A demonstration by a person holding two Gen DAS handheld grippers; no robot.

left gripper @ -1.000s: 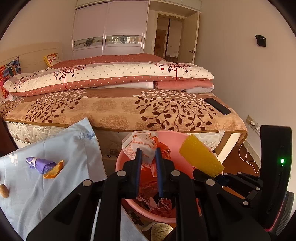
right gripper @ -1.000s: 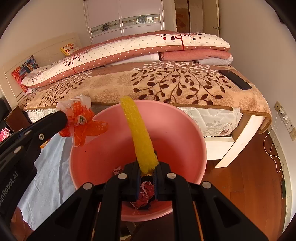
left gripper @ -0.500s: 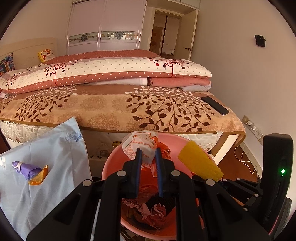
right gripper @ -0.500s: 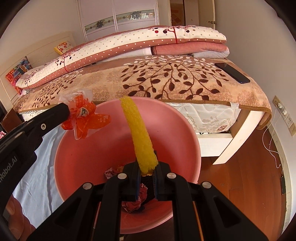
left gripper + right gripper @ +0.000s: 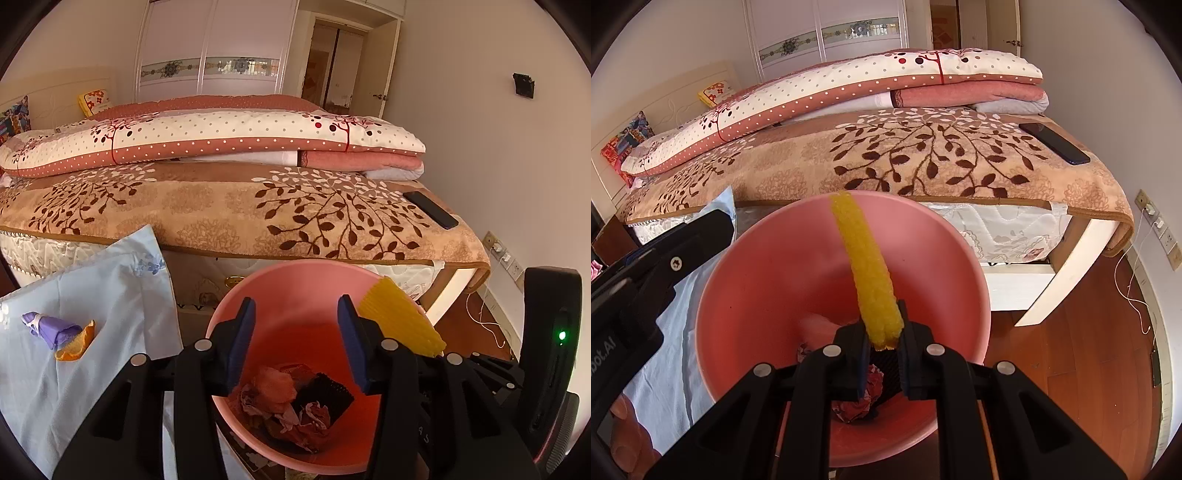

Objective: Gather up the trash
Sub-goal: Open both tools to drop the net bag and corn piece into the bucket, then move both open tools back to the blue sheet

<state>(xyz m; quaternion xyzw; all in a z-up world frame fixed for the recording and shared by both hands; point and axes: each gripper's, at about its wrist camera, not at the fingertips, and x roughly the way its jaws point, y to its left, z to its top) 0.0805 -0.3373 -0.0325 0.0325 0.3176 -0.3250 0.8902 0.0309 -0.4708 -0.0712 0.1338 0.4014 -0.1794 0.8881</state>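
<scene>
Left claw (image 5: 296,341) is held over the round pink plastic basin (image 5: 295,273); its jaws have just been opening and are now spread apart, nothing seen between them. Crumpled reddish wrappers and a black piece (image 5: 295,400) are seen at the bottom of the basin, directly below the blue pads (image 5: 242,341).

Right claw (image 5: 882,360) is clamped on the lower end of a yellow spongy strip (image 5: 866,266); the strip is held tilted up over the basin (image 5: 746,273), its top end seen against the far rim. More crumpled trash (image 5: 855,408) is visible under the claw.

A light blue cloth (image 5: 96,295) is spread left of the basin, with a purple wrapped item (image 5: 48,328) and an orange peel piece (image 5: 75,343) lying on it, touching each other. A bed with a brown leaf-patterned blanket (image 5: 229,210) is seen behind the basin; a black phone (image 5: 430,209) is lying near its right edge.
</scene>
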